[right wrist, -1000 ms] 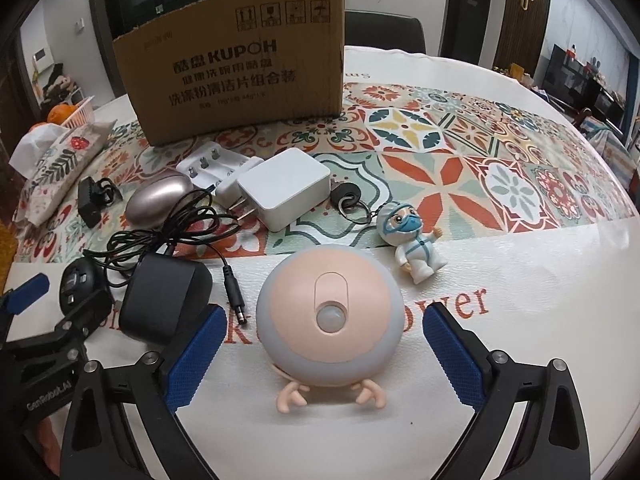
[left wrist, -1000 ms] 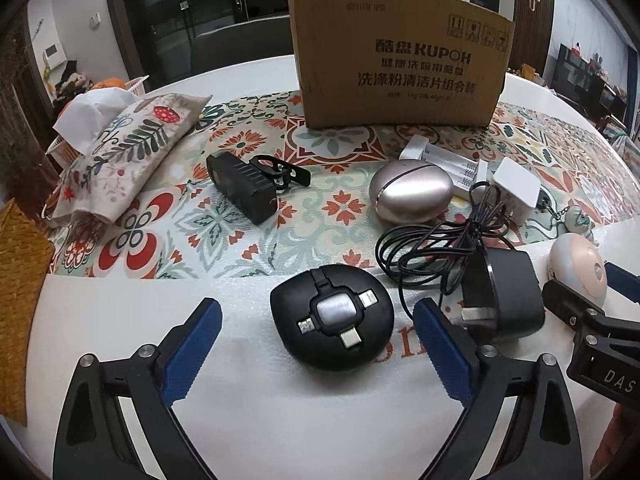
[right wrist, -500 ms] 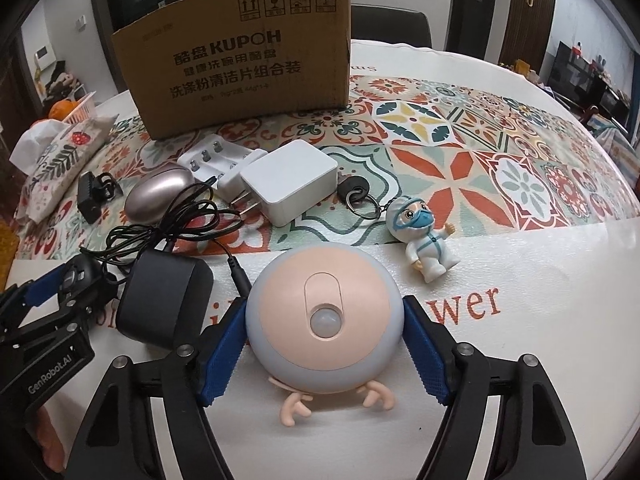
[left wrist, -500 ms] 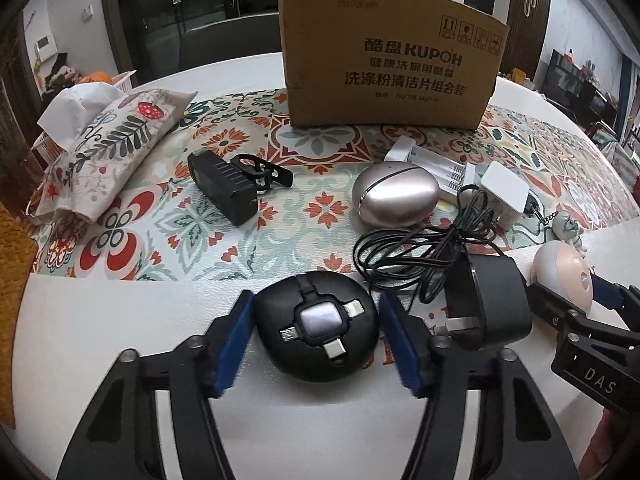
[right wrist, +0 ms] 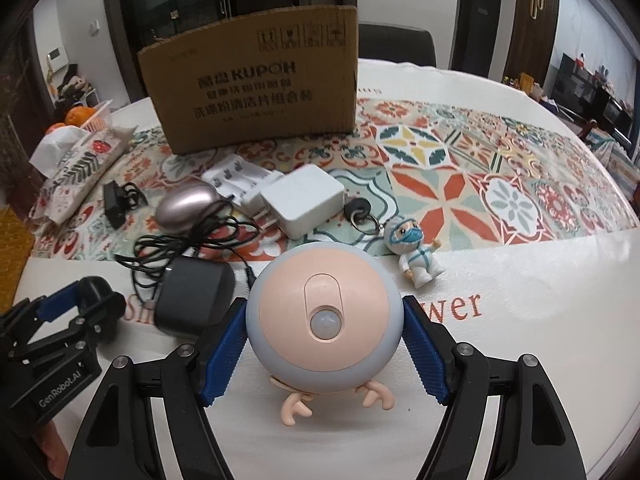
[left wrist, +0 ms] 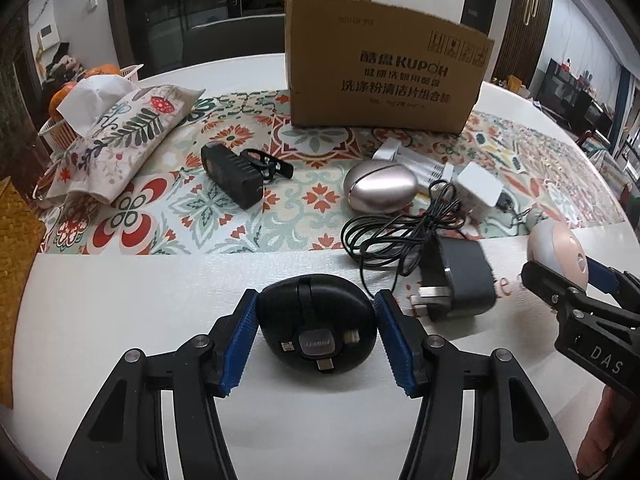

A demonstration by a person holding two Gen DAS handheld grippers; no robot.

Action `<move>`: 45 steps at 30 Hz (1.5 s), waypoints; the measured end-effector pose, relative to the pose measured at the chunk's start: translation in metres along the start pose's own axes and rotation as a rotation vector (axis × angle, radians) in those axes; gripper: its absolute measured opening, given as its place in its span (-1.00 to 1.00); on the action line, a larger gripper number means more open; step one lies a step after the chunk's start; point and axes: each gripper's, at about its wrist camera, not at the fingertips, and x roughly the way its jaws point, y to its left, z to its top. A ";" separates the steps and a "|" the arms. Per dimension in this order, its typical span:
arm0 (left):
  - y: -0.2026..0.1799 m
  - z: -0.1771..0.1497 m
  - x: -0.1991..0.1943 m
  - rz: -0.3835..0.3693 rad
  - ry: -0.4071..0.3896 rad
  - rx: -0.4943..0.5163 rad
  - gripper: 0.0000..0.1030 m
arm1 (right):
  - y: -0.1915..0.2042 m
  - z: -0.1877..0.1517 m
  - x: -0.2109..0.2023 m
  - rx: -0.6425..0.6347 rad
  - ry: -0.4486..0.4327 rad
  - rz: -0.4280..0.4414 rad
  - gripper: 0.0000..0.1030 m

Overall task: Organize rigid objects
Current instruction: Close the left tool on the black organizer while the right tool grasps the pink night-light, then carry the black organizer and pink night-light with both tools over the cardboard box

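At the near edge of the round bench [left wrist: 120,320], toward six o'clock, both tools have something clamped, each taking one item from the scatter so it can go to the cardboard box [left wrist: 384,76] at twelve o'clock, which I take to be the collecting place.

Left first: the left gripper [left wrist: 316,336] has its blue fingers [left wrist: 236,344] pressed on either flank of the black cable reel [left wrist: 316,332], a rounded puck with plug ends folded into its top. The grip sits across its widest part, sensible for a smooth dome that might otherwise squirt out. Whether it has left the bench I cannot tell.

Just past it at three o'clock lies the black power adapter [left wrist: 460,280] with its coiled lead, untouched; beyond, at one o'clock, the silver egg-shaped case [left wrist: 380,192].

Rightmost, the right gripper [right wrist: 324,348] holds the round pink night light [right wrist: 324,312], fingers [right wrist: 224,360] set wider and bearing on its grey rim at nine and three o'clock, little feet hanging below. The small masked figurine [right wrist: 412,248] stands near at two o'clock.
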 end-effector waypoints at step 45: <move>-0.007 0.166 -0.072 -0.061 -0.295 0.042 0.10 | 0.006 0.146 -0.056 -0.015 -0.267 0.162 0.46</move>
